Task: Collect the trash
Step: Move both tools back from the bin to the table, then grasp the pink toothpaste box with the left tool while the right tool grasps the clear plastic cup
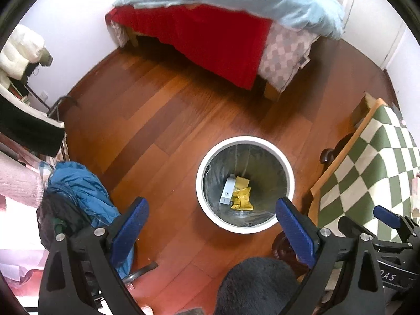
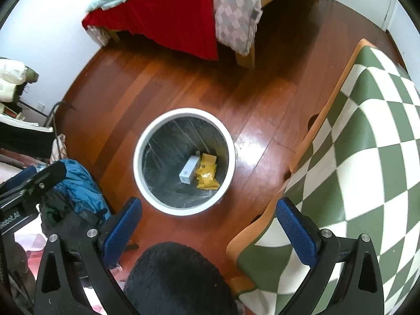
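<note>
A white box (image 1: 227,189) and crumpled yellow wrappers (image 1: 241,195) lie at the bottom of the lined bin (image 1: 287,169), centre frame on the wood floor (image 1: 162,120), likely dropped there. Above it, the left gripper (image 1: 210,223) and right gripper (image 2: 208,223) hang spread and empty, seemingly free to fetch more.

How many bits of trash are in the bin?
2, both at the bottom of the bin: a white box and, touching its right side, crumpled yellow wrappers. More could be hidden beneath them.
</note>
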Available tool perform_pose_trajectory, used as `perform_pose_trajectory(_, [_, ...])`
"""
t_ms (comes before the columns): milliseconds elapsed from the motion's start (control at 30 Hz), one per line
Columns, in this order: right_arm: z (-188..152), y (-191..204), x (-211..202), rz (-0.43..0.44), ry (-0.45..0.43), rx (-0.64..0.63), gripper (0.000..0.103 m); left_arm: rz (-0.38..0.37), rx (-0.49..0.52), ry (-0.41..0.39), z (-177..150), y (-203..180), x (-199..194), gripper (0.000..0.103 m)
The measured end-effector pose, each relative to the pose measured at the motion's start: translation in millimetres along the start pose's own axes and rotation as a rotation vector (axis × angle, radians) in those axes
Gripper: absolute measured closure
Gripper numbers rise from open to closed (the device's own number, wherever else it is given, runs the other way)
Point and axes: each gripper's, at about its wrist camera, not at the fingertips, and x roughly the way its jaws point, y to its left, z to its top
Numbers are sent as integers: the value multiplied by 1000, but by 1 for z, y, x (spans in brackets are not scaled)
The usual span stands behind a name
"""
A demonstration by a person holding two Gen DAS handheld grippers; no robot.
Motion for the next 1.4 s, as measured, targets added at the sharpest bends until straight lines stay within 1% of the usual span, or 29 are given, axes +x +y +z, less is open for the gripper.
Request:
perform_pose_trajectory(267, [-25, -13, -69, 47, -122, 23, 0, -23, 12, -102, -15, -14, -61, 4])
perform_pose_trajectory(333, [-33, -21, -89, 84, -160, 45, 0, -36, 20, -121, -19, -20, -75, 4])
perform_pose_trajectory(400, [-42, -32, -107, 130, -195, 75, 0, -33, 28, -134, -21, -27, -86, 4])
perform_pose_trajectory(500, [-56, -52, -132, 190, -234, 136, 0, -55, 45, -156, -26, -45, -102, 4])
perform_pose_trajectory(533, [-62, -63, -142, 203, -248, 162, 0, -74, 54, -156, -28, -55, -104, 4])
perform_pose_trajectory(600, [-74, -83, -159, 220, -272, 206, 0, -120, 89, -151, -33, -78, -107, 4])
perform_pose_trajectory(667, [-86, -104, -173, 219, -285, 251, 0, -136, 143, -138, -39, -112, -101, 4])
perform_pose_trajectory(733, [-102, -137, -188, 220, -302, 320, 0, -144, 199, -115, -44, -147, -93, 4])
perform_pose_trajectory(800, [-118, -171, -201, 188, -315, 384, 0, -166, 250, -87, -52, -187, -81, 4])
perform_pose_trajectory(867, [-135, -207, -209, 143, -325, 451, 0, -187, 317, -55, -62, -235, -69, 4])
perform_pose_trajectory(900, [-144, -228, -213, 108, -321, 490, 0, -194, 338, -52, -66, -250, -67, 4])
perform_pose_trajectory(933, [-155, -253, -216, 65, -314, 540, 0, -209, 380, -48, -74, -279, -62, 4])
perform_pose_trajectory(967, [-167, -277, -219, 29, -313, 588, 0, -217, 413, -35, -80, -300, -57, 4])
perform_pose_trajectory(1000, [-180, -299, -220, -12, -313, 633, 0, -222, 436, -21, -84, -315, -53, 1])
perform_pose_trajectory(1067, [-199, -339, -222, -88, -302, 702, 0, -237, 490, 13, -95, -355, -41, 0])
perform_pose_trajectory(1100, [-212, -364, -223, -122, -303, 746, 0, -238, 508, 27, -99, -368, -36, 0])
perform_pose_trajectory(1167, [-237, -410, -220, -166, -303, 839, 0, -251, 547, 67, -109, -402, -23, 0])
perform_pose_trajectory(1200, [-246, -427, -217, -174, -301, 875, 1, -254, 557, 79, -111, -411, -20, 0])
perform_pose_trajectory(1233, [-254, -445, -214, -174, -301, 907, 3, -258, 569, 90, -115, -422, -17, 0])
perform_pose_trajectory(1267, [-265, -465, -209, -168, -301, 947, 15, -253, 586, 97, -119, -435, -13, 0])
perform_pose_trajectory(1300, [-271, -481, -204, -162, -299, 975, 30, -250, 597, 99, -121, -440, -12, 0])
perform_pose_trajectory(1333, [-276, -493, -200, -156, -297, 1001, 35, -245, 612, 99, -123, -448, -10, 0])
perform_pose_trajectory(1400, [-286, -516, -191, -139, -299, 1050, 36, -240, 630, 99, -124, -458, -9, 0])
